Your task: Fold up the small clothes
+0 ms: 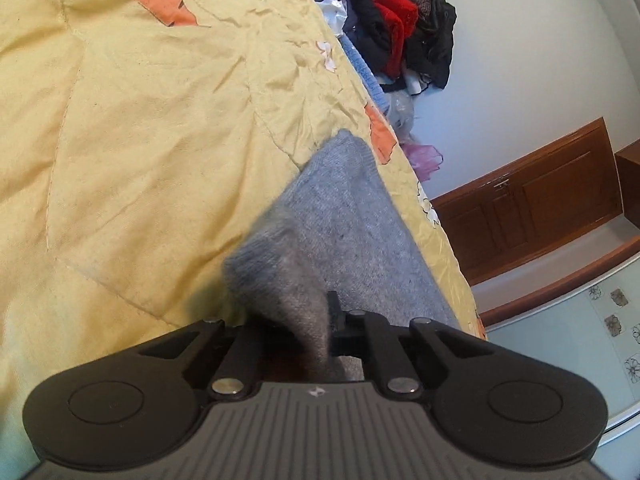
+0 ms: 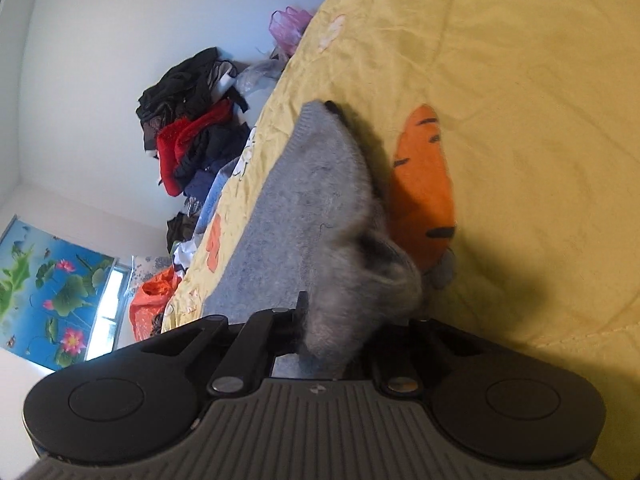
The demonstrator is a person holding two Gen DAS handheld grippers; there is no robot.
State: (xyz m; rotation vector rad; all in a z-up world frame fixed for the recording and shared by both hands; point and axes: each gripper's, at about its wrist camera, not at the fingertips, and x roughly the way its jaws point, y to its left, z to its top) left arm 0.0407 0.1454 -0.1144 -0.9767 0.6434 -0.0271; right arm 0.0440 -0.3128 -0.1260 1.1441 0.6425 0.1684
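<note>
Grey fuzzy knit garment (image 1: pixel 344 216), lying near the yellow quilt's (image 1: pixel 140 120) edge, is behaving as soft, light and limp, so you are pinching a bunched edge in both the left gripper (image 1: pixel 308 332) and the right gripper (image 2: pixel 332 328), each clamped on fabric.

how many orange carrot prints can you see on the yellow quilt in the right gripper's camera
1 whole carrot print, right beside the grey garment. Smaller orange patches along the quilt edge may be more.

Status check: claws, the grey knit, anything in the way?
Left claw and right claw both shut on grey knit. Knit lifted over yellow quilt. Nothing in the way.
</note>
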